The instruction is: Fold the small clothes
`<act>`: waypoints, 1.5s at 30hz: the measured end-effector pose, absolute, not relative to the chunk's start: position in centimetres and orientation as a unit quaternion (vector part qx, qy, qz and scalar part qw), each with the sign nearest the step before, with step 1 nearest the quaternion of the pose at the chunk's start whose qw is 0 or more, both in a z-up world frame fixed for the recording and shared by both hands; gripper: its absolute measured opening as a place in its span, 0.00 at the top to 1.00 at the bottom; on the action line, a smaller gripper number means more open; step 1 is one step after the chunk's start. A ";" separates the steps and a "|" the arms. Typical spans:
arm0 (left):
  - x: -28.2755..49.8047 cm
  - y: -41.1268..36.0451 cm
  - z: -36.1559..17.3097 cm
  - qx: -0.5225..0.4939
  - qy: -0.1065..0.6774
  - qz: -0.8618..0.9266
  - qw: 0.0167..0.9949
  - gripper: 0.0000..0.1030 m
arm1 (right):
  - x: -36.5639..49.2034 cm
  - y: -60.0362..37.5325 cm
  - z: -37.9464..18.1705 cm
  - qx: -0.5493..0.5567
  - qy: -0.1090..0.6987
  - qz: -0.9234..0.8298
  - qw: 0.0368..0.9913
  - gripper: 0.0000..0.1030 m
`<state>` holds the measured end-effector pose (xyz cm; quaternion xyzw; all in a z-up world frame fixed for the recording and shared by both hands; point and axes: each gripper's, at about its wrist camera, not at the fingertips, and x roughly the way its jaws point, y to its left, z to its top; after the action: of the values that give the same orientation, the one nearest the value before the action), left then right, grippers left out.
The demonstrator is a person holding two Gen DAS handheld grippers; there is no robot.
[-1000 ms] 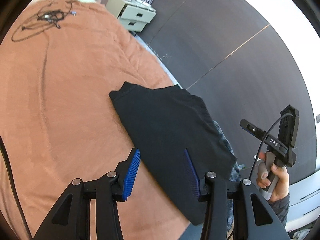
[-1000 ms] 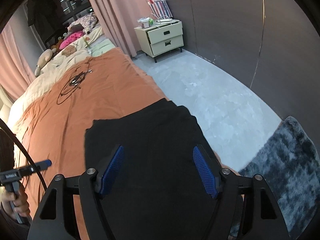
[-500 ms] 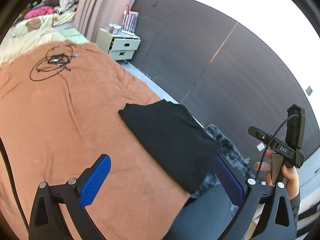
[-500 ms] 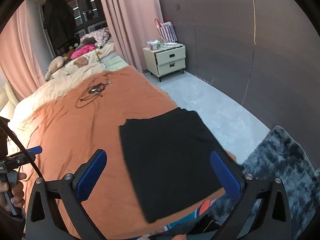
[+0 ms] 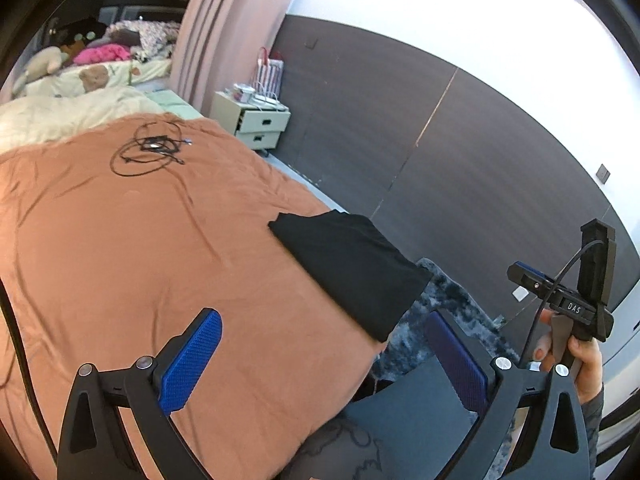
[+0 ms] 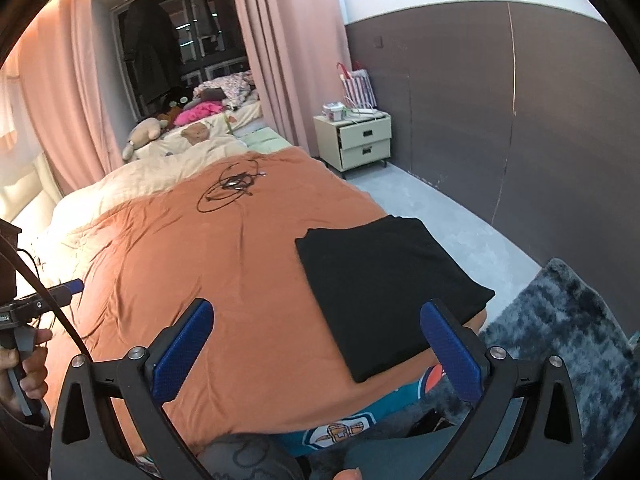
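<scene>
A black garment [image 5: 352, 268] lies folded into a flat rectangle near the right edge of the orange bed cover [image 5: 120, 260]. One corner of it hangs slightly over the bed's edge. My left gripper [image 5: 320, 328] hovers open above the cover, back from the garment, with nothing between its blue pads [image 5: 192, 360]. In the right wrist view the same garment [image 6: 388, 284] lies ahead and to the right. My right gripper [image 6: 316, 316] is open too and holds nothing. Its right pad [image 6: 448, 348] stands just in front of the garment's near corner.
A coil of black cable [image 6: 230, 188] lies far up the bed, before cream bedding and plush toys [image 6: 144, 132]. A pale nightstand [image 6: 360, 140] stands by the dark wall. A grey shaggy rug [image 6: 560, 340] covers the floor at the right. A hand [image 5: 580, 364] holds the other gripper.
Both grippers have pulled back and up from the black garment, and their jaws have gone from partly closed to wide open. The garment stays folded on the bed.
</scene>
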<state>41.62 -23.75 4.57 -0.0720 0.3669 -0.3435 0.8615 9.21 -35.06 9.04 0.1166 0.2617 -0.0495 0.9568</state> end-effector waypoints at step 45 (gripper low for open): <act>7.5 -3.1 0.0 -0.050 0.218 -0.102 0.969 0.00 | -10.5 -28.6 -2.6 0.069 0.169 0.061 0.981 0.00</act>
<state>7.49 -3.07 0.01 -0.0498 0.2181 -0.1022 0.9693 -10.47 -28.64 -2.58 0.0690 0.1685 0.0613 0.9814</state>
